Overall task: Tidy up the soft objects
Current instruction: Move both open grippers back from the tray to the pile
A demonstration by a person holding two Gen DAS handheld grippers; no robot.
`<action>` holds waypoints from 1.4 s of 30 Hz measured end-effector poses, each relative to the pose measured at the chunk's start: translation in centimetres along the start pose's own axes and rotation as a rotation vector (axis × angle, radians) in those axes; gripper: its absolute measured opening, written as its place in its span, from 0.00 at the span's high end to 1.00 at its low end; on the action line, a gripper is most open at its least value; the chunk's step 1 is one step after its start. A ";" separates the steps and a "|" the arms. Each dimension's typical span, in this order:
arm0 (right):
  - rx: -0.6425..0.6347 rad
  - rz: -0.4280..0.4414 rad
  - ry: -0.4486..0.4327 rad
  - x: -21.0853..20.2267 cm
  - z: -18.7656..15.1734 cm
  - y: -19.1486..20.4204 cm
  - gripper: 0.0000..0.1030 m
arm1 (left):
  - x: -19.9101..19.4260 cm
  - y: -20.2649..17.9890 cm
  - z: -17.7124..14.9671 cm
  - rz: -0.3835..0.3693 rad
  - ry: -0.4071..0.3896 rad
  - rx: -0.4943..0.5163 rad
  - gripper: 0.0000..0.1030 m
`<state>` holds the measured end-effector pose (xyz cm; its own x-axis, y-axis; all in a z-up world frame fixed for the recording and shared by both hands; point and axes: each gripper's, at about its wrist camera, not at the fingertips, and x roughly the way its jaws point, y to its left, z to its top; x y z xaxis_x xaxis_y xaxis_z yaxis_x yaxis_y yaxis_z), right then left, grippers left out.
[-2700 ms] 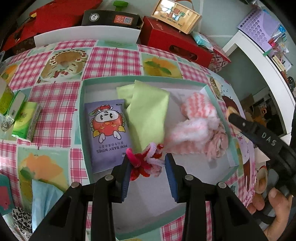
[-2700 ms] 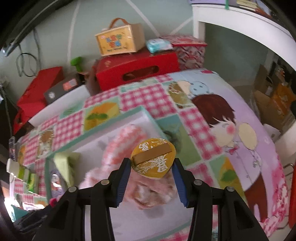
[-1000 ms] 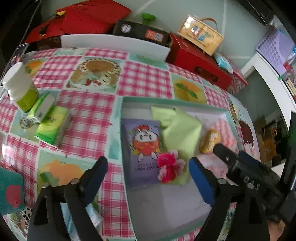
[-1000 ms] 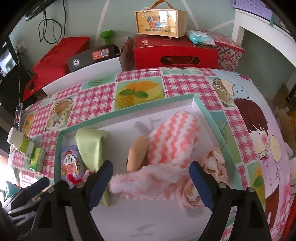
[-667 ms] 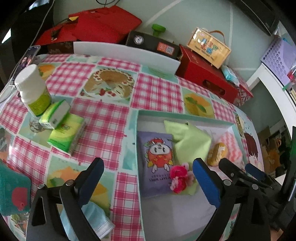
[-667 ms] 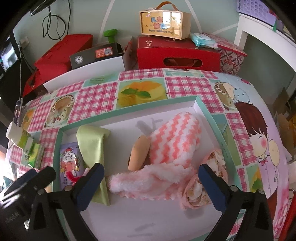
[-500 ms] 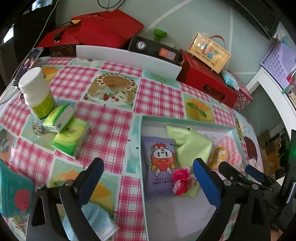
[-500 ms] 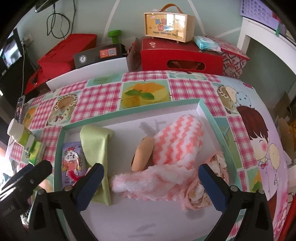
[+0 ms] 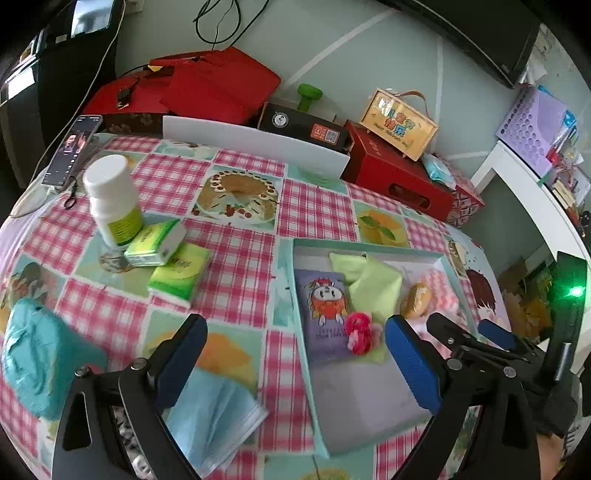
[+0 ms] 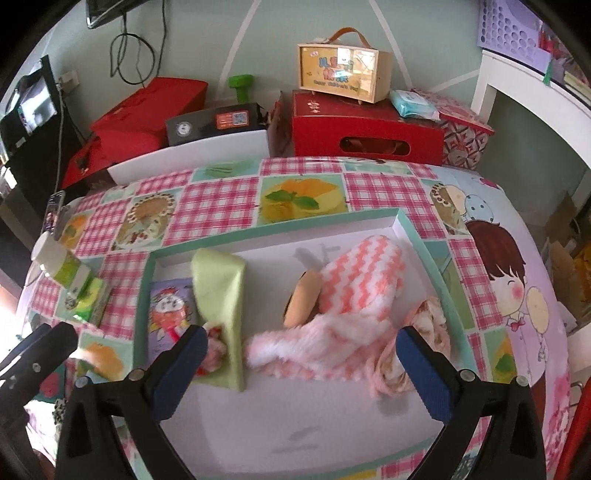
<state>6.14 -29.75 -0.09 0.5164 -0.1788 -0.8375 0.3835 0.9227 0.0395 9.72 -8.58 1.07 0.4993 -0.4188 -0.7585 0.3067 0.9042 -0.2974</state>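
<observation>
Both wrist views look down from above, sharing the tray [image 9: 364, 246] [image 10: 280, 229].

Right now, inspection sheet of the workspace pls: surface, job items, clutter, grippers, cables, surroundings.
Surface: table under a pink checked cloth with food and cartoon prints.
Job's things: white tray holds a wipes pack, green cloth, pink pipe-cleaner toy, yellow round snack, pink zigzag towel and a patterned fabric bundle. Still outside: blue face mask, teal pouch.
Clutter: white bottle, two green tissue packs, phone.
Grippers: left gripper open, empty; right gripper open, empty, over the tray.
Cables: black cable on the wall.
Surroundings: red boxes, yellow carry case, green dumbbell, white shelf.
</observation>
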 end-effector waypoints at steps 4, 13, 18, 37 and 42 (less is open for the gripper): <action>0.014 0.035 0.006 -1.1 -1.4 0.8 0.00 | -1.8 0.7 -0.7 0.021 0.009 0.014 0.06; 0.003 0.079 0.082 -2.3 -5.6 2.4 0.00 | -5.7 3.2 -2.2 0.070 0.015 0.003 0.06; -0.032 0.074 0.096 -3.7 -7.0 3.2 0.00 | -7.2 5.5 -3.4 0.102 0.040 -0.051 0.06; -0.167 0.144 0.090 -7.3 -9.4 10.1 0.00 | -11.3 15.2 -7.8 0.182 0.054 -0.232 0.06; -0.223 0.162 0.100 -7.1 -10.2 12.3 0.00 | -10.9 16.7 -8.3 0.170 0.068 -0.264 0.06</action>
<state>-0.60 -13.65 0.74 0.4745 0.0015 -0.8802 0.1187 0.9908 0.0656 2.65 11.82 -0.42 0.4672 -0.2618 -0.8445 -0.0020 0.9548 -0.2972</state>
